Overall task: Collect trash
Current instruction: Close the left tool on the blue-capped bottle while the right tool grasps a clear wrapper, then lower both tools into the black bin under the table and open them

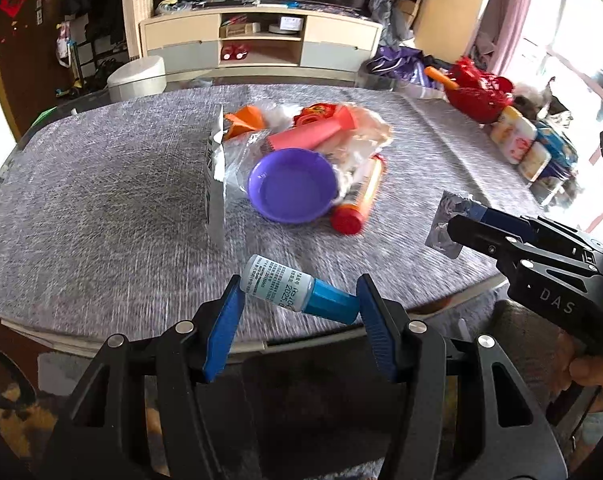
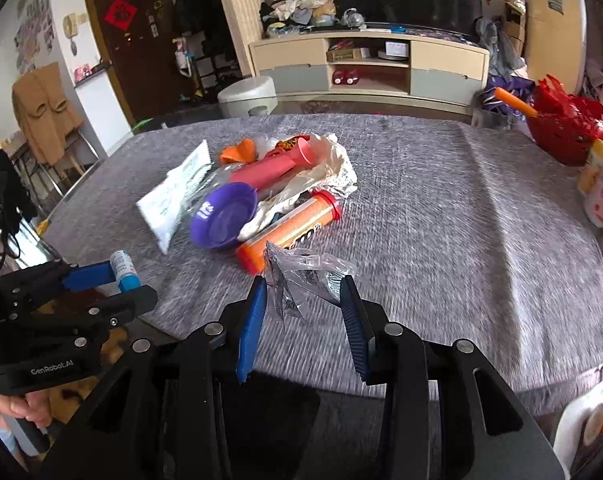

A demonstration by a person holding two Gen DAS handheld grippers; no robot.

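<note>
My left gripper (image 1: 299, 294) is shut on a small bottle with a blue cap (image 1: 297, 290), held above the table's near edge; it also shows in the right wrist view (image 2: 123, 268). My right gripper (image 2: 303, 290) is shut on a crumpled clear plastic wrapper (image 2: 301, 276), seen as a silvery wrapper (image 1: 447, 220) in the left wrist view. A trash pile lies mid-table: a purple bowl (image 1: 291, 184), an orange tube with a red cap (image 1: 359, 196), a pink tube (image 1: 309, 132), a white packet (image 1: 215, 184) and crumpled plastic (image 2: 329, 168).
The table (image 2: 461, 220) has a grey cloth. A red basket (image 1: 479, 92) and white containers (image 1: 517, 144) stand at its right edge. A white stool (image 1: 137, 76) and a TV cabinet (image 1: 261, 40) stand beyond the far edge.
</note>
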